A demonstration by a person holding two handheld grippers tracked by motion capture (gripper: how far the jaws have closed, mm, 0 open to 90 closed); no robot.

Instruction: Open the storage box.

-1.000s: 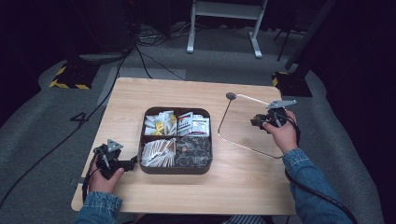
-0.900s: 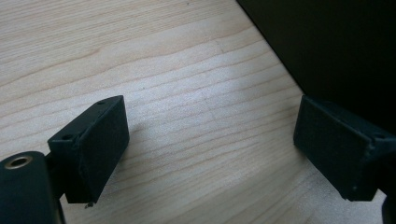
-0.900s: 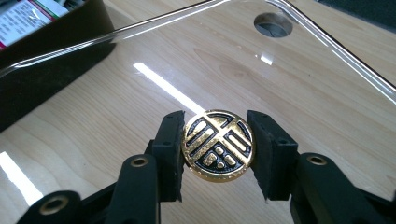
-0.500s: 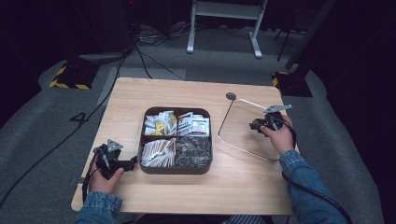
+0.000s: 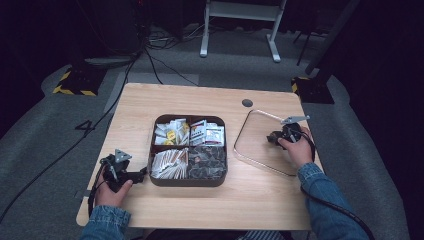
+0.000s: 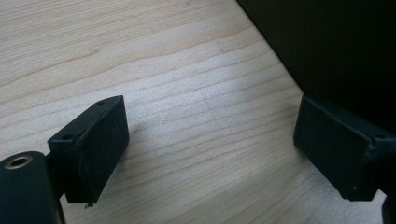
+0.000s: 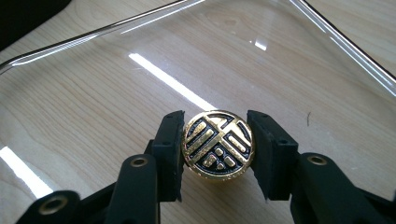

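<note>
The right gripper (image 7: 217, 144) is clamping the round gold-and-black knob (image 7: 218, 143) of the clear glass lid (image 5: 262, 140), which is lying right of the dark compartmented tray (image 5: 189, 181), nearer this hand.

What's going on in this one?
A person at a wooden table works with a tool in each hand. The right tool is shut on the gold-and-black round knob of a clear glass lid, which lies on the table to the right of a dark, open compartment box filled with packets. The left tool rests open on the table at the box's left side, with nothing between its jaws.
</note>
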